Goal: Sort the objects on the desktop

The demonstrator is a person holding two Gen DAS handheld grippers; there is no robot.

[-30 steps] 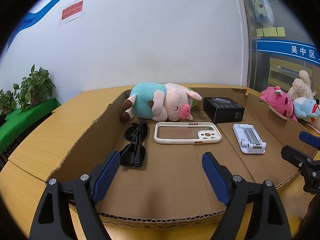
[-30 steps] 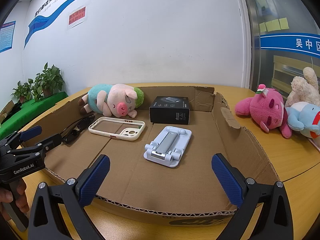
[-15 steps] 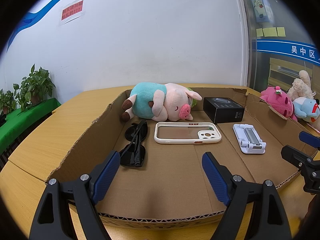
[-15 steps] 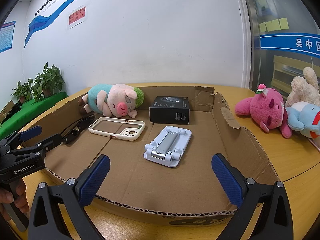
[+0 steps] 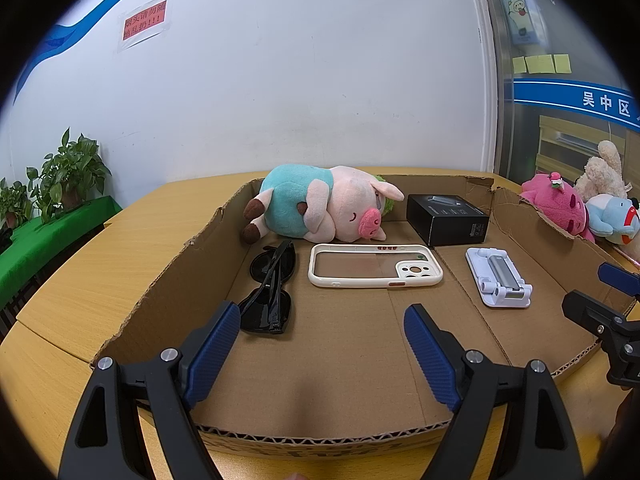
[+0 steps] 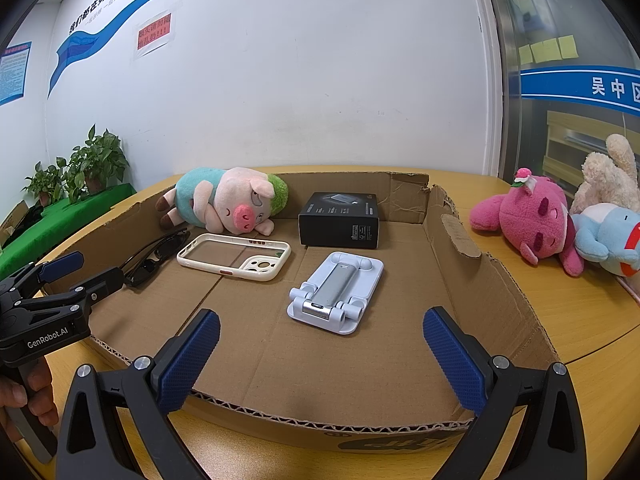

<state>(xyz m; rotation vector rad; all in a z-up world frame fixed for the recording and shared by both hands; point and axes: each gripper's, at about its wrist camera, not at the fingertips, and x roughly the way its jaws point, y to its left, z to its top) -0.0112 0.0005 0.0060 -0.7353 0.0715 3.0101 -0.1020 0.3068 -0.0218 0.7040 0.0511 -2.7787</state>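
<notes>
While both grippers, left (image 5: 320, 344) and right (image 6: 320, 350), hover wide-jawed and unladen, the box (image 6: 456, 236) contains: pig (image 5: 320, 210), sunglasses (image 5: 270, 286), case (image 5: 374, 266), stand (image 6: 336, 292).

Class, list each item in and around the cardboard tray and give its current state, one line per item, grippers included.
Left gripper: open, empty.
Right gripper: open, empty.
Sunglasses: folded, lying in the tray.
Phone case: empty, lying flat.
Phone stand: folded flat.
Black box: closed.
Pig plush: lying on its side.
Cardboard tray: open-topped, walls torn.
Pink plush: lying outside the tray.
</notes>
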